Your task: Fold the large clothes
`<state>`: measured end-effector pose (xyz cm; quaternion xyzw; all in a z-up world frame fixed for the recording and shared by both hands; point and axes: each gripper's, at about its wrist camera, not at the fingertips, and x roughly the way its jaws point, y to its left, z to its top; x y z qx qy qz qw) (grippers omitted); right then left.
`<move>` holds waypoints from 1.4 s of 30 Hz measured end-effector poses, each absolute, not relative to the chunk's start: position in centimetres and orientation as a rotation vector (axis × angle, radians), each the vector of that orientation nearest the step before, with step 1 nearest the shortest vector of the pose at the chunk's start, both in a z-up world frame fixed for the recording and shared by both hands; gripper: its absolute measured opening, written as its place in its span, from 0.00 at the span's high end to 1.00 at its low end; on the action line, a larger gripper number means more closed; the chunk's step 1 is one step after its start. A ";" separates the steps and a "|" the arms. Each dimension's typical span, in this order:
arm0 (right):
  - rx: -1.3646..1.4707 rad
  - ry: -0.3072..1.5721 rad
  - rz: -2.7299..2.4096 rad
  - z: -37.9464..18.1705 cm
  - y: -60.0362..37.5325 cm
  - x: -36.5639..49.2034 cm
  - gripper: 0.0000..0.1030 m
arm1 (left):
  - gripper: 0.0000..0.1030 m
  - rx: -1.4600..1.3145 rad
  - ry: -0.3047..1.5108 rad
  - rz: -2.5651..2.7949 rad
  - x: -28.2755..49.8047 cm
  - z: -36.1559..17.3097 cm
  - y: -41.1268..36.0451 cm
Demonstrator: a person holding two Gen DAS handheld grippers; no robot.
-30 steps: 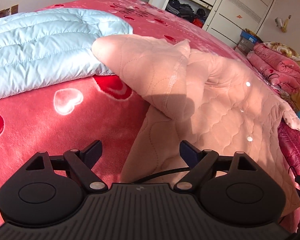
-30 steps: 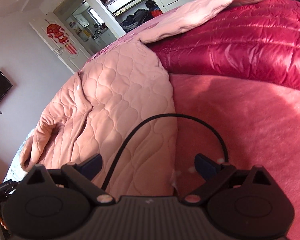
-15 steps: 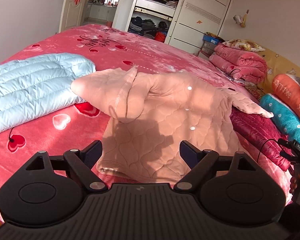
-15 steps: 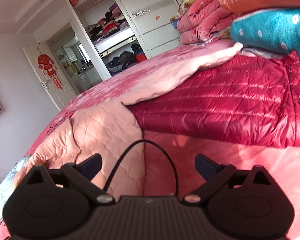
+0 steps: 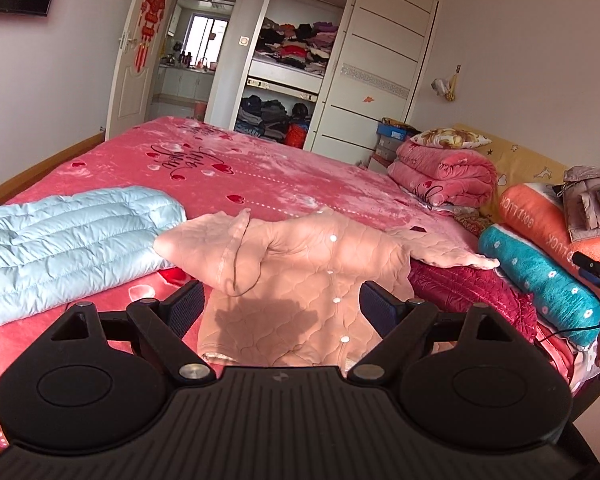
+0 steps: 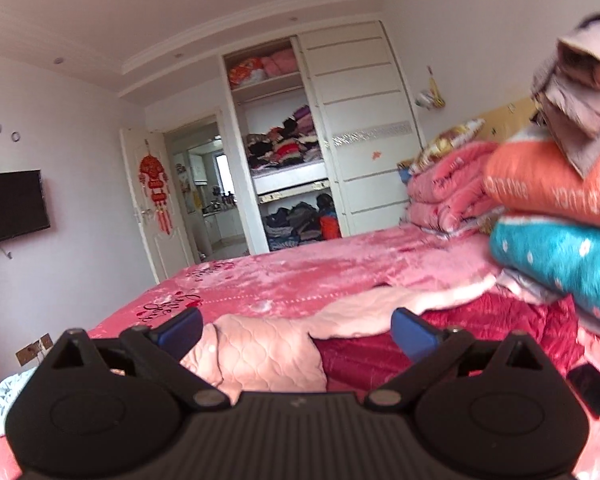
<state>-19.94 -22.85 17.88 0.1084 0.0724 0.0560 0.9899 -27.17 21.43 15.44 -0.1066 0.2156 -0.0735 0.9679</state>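
A pink quilted garment (image 5: 300,280) lies spread on the red bed, buttons up, one sleeve folded over its left side and the other sleeve (image 5: 448,254) stretched right over a dark red puffer jacket (image 5: 472,294). My left gripper (image 5: 282,306) hangs open above the garment's lower half, holding nothing. The right wrist view shows the same pink garment (image 6: 260,354) and the red jacket (image 6: 460,320) beyond my right gripper (image 6: 296,332), which is open, empty and raised well off the bed.
A folded light blue puffer jacket (image 5: 68,244) lies at the left of the bed (image 5: 260,168). Stacked pillows and folded blankets (image 5: 548,240) crowd the right side by the headboard. A dark phone (image 6: 594,390) lies on the bed at right. A wardrobe (image 5: 340,60) stands behind.
Both grippers have lifted and pulled back from the pink garment, so the views now take in the whole bed and room. Both stay open and empty.
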 end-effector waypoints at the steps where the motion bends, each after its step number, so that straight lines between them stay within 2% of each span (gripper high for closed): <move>1: 0.181 0.132 0.149 19.0 -22.3 -20.5 0.01 | 0.00 -0.210 0.423 -0.142 -27.4 15.6 21.5; 8: 0.101 0.180 0.443 22.9 -18.8 -22.6 0.01 | 0.00 -0.248 0.368 -0.142 -27.4 15.7 21.9; 16: 0.112 0.251 0.475 22.6 -15.0 -22.2 0.01 | 0.00 -0.307 0.390 -0.193 -25.4 13.9 20.3; 31: 0.085 0.492 0.106 10.2 -12.6 -12.4 0.01 | 0.00 -0.254 0.581 -0.087 -10.5 5.4 16.5; 42: 0.075 0.607 0.048 3.9 -13.5 -7.6 0.01 | 0.00 -0.252 0.651 0.013 -5.1 -0.5 18.1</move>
